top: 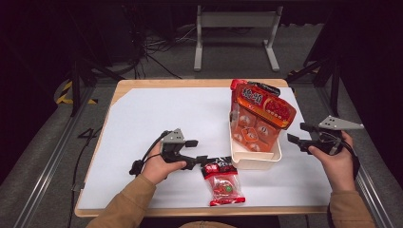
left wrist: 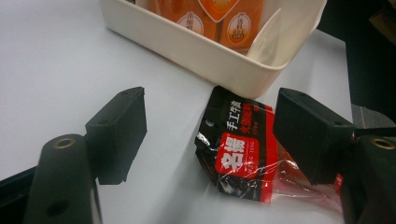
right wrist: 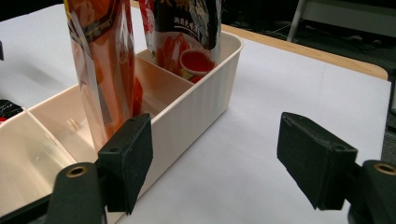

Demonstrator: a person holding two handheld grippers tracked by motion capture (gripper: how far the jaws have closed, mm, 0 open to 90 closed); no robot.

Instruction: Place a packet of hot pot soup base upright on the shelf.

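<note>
The left gripper (top: pixel 203 159) is held spread, nothing pinched, its 2 jaws straddling the black top edge of the red snack packet (top: pixel 222 182), which lies flat on the white table cover (top: pixel 142 123) just in front of the cream bin (top: pixel 254 159). In the left gripper view the packet (left wrist: pixel 243 149) is seen between the pads, nearer the right one and untouched. A clean pick is best made by centring the jaws on the stiff sealed header before closing. The right gripper (top: pixel 295 134) is also held agape, empty, just beside the bin's right wall (right wrist: pixel 196 112).
</note>
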